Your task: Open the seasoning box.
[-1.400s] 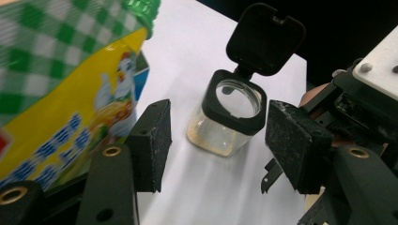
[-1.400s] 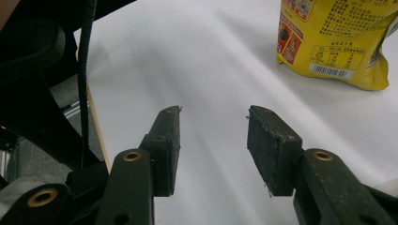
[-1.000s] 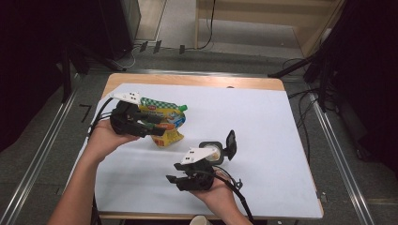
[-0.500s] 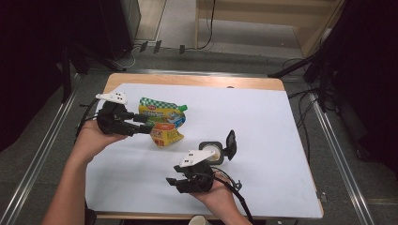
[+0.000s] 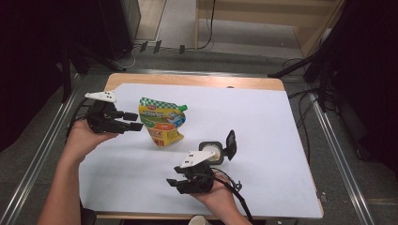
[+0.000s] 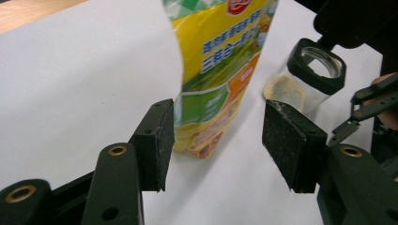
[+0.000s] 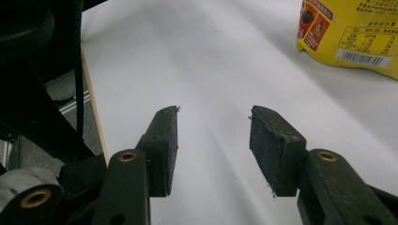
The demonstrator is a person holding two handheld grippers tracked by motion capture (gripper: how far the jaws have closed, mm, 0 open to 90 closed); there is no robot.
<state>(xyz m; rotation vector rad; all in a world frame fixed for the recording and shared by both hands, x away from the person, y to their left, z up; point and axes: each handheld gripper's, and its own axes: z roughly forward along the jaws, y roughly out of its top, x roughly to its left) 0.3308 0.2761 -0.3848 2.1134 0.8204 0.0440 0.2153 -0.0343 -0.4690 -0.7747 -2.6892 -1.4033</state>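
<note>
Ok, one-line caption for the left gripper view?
Open left gripper facing an upright yellow pouch, with a clear jar lying behind.

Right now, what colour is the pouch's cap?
Green; the pouch cap shows best in the high view.

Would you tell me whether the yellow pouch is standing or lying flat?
Standing: the yellow pouch rises upright from the white sheet on its base.

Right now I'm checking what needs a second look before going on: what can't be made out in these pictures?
- Pouch: top cut off by the left gripper view's upper edge; small print too fine in the high view.
- Jar: contents unclear, glass blurred; far side hidden by its open black lid.
- Right gripper: jaw tips hidden under its body in the high view.
</note>
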